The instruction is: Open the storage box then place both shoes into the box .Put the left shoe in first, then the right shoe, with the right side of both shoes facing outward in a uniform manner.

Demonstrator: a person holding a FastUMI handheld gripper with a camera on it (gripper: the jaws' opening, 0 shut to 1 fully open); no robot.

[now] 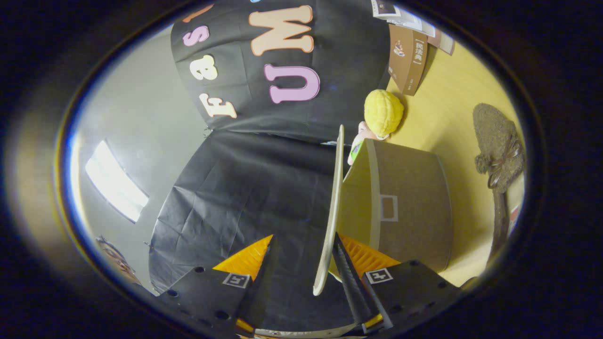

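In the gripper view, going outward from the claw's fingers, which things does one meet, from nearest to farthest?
The open claw, with one finger against the lid → lid of the storage box → storage box → doll with the yellow hat → brown book.

The lid (pixel 331 207) is showing us just its thin edge, so its broad face is staying out of sight. It's sitting between the fingers of the gripper (pixel 301 252), against the ribbed finger (pixel 351 278), and whether the other finger is pressing it can't be told. The storage box (pixel 405 207) is hiding its inside behind its brown wall. A doll (pixel 381 115) is peeking over the box, its body being covered by box and lid. The brown shoe (pixel 499 141) is getting smeared by the curve of the lens, its far end trailing off out of view. Print on the brown carton (pixel 409 59) is too small to make out.
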